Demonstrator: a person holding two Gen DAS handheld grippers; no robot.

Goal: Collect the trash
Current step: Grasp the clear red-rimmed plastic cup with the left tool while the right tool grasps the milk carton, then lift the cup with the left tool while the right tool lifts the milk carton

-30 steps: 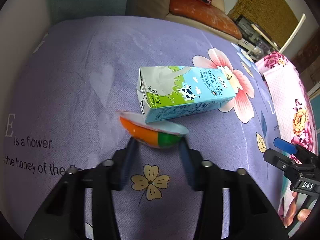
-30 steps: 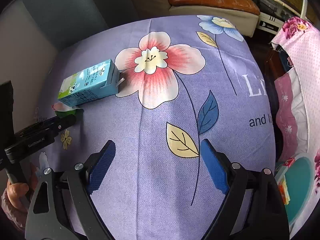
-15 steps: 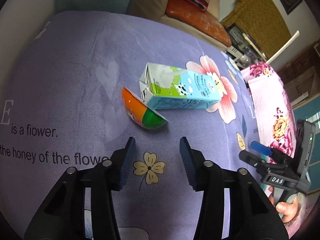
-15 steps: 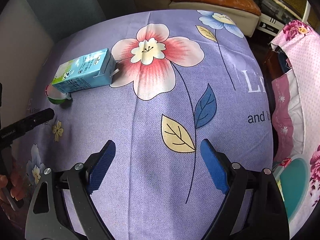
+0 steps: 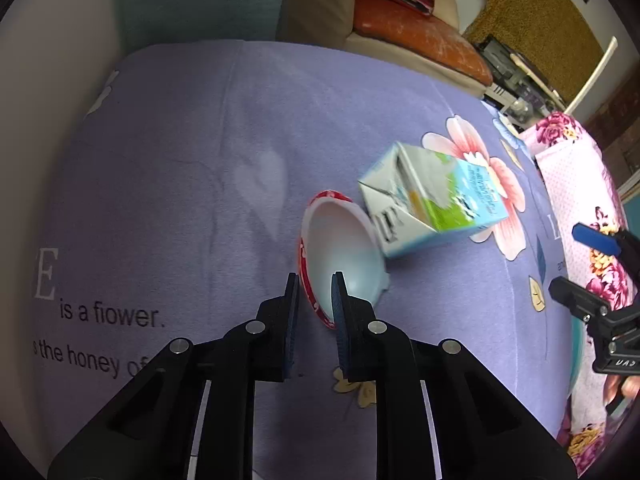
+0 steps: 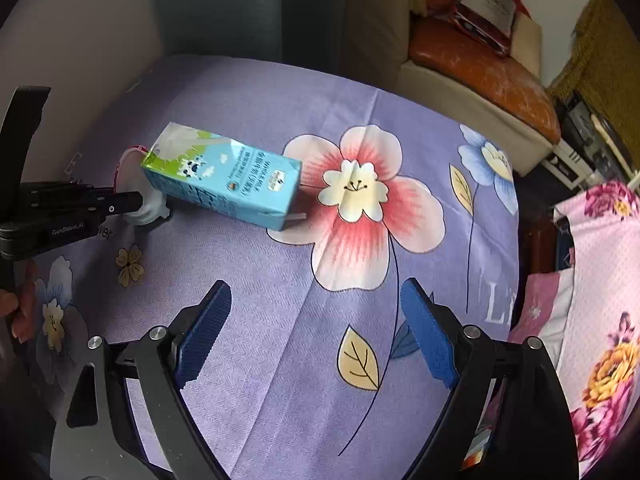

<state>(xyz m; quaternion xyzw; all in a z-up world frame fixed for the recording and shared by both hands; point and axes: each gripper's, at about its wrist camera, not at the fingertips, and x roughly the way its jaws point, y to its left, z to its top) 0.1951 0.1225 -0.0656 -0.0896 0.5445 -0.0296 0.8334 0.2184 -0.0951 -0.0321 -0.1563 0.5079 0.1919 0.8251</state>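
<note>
Thin plastic cup (image 5: 344,256), light and crushable, rim between closing left hand-held gripper (image 5: 314,300); milk carton (image 6: 224,178) alongside; right hand-held gripper (image 6: 316,336) open, empty.

Left wrist view: close, looking steeply down on the surface (image 5: 168,184), cup (image 5: 340,248) just ahead. Right wrist view: steeply down too, set farther right. Both share the cup (image 6: 150,208) and carton (image 5: 436,200) (image 6: 224,180).
</note>
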